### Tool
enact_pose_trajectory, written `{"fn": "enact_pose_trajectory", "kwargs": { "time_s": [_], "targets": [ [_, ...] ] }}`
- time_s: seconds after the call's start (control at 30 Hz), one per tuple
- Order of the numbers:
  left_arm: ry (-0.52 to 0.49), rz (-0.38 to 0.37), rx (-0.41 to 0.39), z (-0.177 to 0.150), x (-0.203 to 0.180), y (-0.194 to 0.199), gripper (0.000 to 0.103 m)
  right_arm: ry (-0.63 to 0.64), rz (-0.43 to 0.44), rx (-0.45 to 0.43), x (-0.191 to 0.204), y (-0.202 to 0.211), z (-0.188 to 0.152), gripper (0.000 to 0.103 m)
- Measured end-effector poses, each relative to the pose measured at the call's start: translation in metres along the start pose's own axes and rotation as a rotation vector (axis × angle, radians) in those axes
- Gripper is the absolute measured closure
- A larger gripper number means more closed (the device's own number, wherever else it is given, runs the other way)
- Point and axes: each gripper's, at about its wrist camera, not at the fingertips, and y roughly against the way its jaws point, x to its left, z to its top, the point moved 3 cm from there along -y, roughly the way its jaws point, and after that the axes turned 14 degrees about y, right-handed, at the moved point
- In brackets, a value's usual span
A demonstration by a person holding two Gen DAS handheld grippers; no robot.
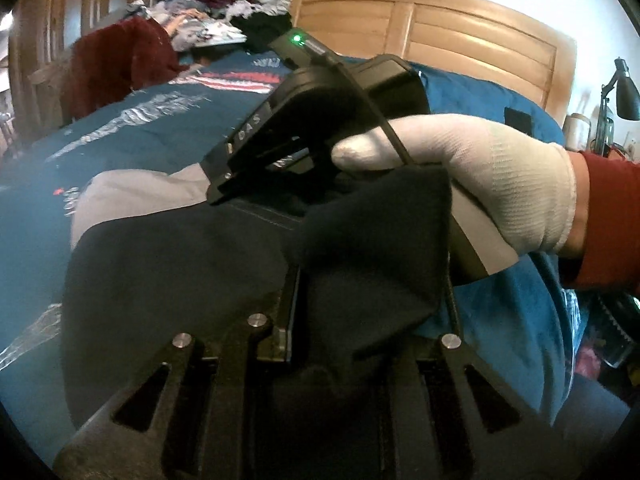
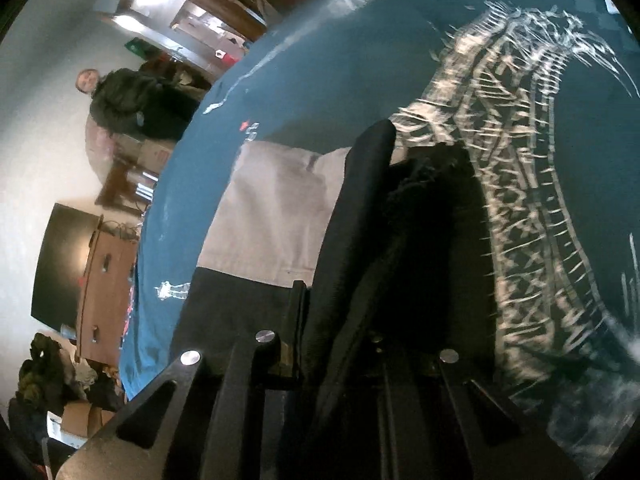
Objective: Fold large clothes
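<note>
Navy-and-grey garment (image 1: 168,264) bunched in both tongs

Dark garment (image 1: 372,248) folds hide both grippers' jaws, and the bedspread (image 2: 560,240) print is motion-blurred.

Matte black two-finger left gripper (image 1: 370,280) with round silver screw heads. Matte black right gripper (image 1: 280,148) stamped "DAS", green LED, black cable. White knit-gloved right hand (image 1: 480,176), dark red sleeve (image 1: 608,220).

garment (image 1: 180,264) on bed (image 1: 160,128), clothes pile (image 1: 224,4) behind
</note>
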Motion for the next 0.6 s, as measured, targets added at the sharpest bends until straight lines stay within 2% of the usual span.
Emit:
{"fn": "enact_pose_trajectory", "kwargs": {
  "time_s": [0.17,0.23,0.3,0.37,0.43,0.5,0.6],
  "targets": [
    [0.013,0.001,0.077,-0.005,-0.012,-0.041,0.081,-0.036,-0.004,0.015,-0.042,-0.005,-0.005,0.089],
    [0.022,0.011,0.095,-0.018,-0.015,-0.045,0.074,-0.089,0.048,0.037,-0.057,-0.011,-0.013,0.089],
    [0.029,0.015,0.104,-0.023,-0.016,-0.039,0.074,-0.135,0.094,0.040,-0.069,-0.012,-0.019,0.086],
    [0.034,0.003,0.098,-0.026,-0.014,-0.014,0.074,-0.147,0.119,0.051,-0.069,-0.004,-0.023,0.078],
    [0.026,-0.016,0.066,-0.033,-0.013,0.019,0.072,-0.144,0.137,0.055,-0.067,0.008,-0.030,0.058],
    [0.034,-0.013,0.009,-0.044,-0.003,0.067,0.068,-0.128,0.131,0.069,-0.058,0.024,-0.043,0.048],
    [0.100,0.047,-0.067,-0.062,0.026,0.127,0.059,-0.100,0.136,0.084,-0.038,0.046,-0.072,0.046]
  ]
}}
